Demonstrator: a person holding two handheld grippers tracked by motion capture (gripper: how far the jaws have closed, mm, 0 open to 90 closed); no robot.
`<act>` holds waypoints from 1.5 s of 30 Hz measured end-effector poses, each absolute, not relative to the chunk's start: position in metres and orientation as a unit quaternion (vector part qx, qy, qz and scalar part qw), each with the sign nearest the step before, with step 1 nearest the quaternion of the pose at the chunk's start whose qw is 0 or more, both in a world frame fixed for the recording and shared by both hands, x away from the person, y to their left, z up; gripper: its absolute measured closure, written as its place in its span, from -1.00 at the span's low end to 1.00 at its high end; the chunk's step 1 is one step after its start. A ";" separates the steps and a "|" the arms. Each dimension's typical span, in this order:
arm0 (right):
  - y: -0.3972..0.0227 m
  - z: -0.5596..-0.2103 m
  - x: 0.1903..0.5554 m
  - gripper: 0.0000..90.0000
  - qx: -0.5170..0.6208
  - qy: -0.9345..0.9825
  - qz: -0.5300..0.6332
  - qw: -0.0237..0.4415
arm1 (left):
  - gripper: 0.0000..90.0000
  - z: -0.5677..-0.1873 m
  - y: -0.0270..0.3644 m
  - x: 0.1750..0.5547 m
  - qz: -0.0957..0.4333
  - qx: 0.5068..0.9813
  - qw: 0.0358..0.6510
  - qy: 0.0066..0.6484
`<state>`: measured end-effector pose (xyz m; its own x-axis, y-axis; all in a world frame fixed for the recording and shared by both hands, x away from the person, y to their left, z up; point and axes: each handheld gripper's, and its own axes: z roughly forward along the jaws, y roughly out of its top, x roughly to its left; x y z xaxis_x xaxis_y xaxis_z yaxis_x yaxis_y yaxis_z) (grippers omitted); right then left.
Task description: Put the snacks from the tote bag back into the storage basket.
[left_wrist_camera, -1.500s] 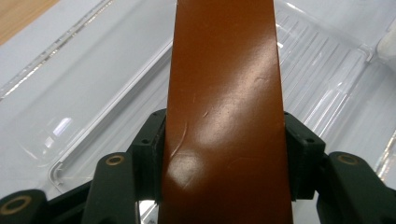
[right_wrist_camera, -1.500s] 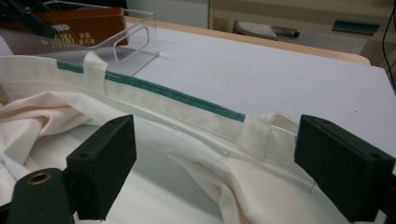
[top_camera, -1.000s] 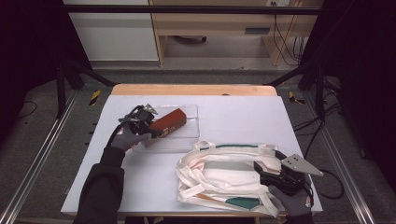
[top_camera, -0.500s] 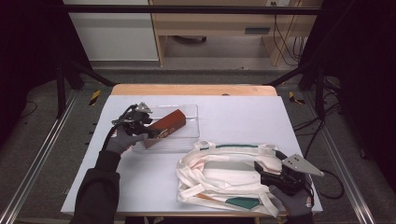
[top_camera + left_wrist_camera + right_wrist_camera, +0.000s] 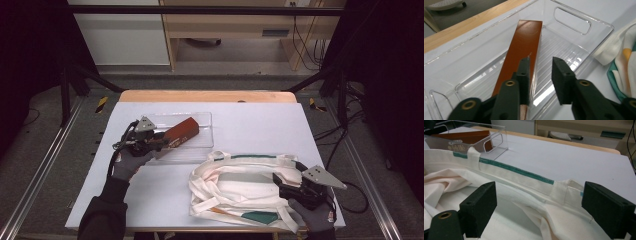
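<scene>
The long reddish-brown rectangular box [image 5: 524, 52] lies slanted in the clear plastic tray [image 5: 574, 22], its near end under the left gripper [image 5: 540, 75]. That gripper's jaws, just closing, stand partly open, one on the box's top, nothing pinched. The right gripper [image 5: 539, 212] gapes wide over the cream cloth bag [image 5: 524, 182] beside the tray.

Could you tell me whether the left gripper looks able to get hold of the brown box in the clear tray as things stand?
Probably yes: the left gripper, jaws just closing, already straddles the brown box's edge in the clear tray, nothing blocking.
</scene>
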<state>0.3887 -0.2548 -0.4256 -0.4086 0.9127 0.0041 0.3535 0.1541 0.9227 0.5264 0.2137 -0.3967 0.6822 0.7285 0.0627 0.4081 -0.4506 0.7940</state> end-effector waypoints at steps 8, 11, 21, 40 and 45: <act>-0.254 -0.427 0.389 -0.70 0.454 0.699 0.466 0.299 | 0.96 -0.409 0.213 0.528 0.201 0.829 0.373 0.366; -0.254 -0.427 0.389 -0.70 0.454 0.700 0.464 0.299 | 1.00 -0.414 0.211 0.530 0.191 0.833 0.367 0.368; -0.253 -0.428 0.390 -0.70 0.452 0.701 0.464 0.298 | 1.00 -0.420 0.214 0.537 0.182 0.834 0.356 0.380; -0.253 -0.428 0.390 -0.70 0.452 0.701 0.463 0.299 | 1.00 -0.423 0.225 0.545 0.193 0.824 0.340 0.410; -0.253 -0.428 0.390 -0.70 0.453 0.702 0.463 0.297 | 1.00 -0.423 0.228 0.549 0.200 0.820 0.330 0.423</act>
<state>0.3896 -0.2529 -0.4278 -0.4130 0.9107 0.0021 0.3604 0.1613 0.9188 0.5488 0.2279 -0.4230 0.5623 0.8255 0.0486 0.5613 -0.4242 0.7107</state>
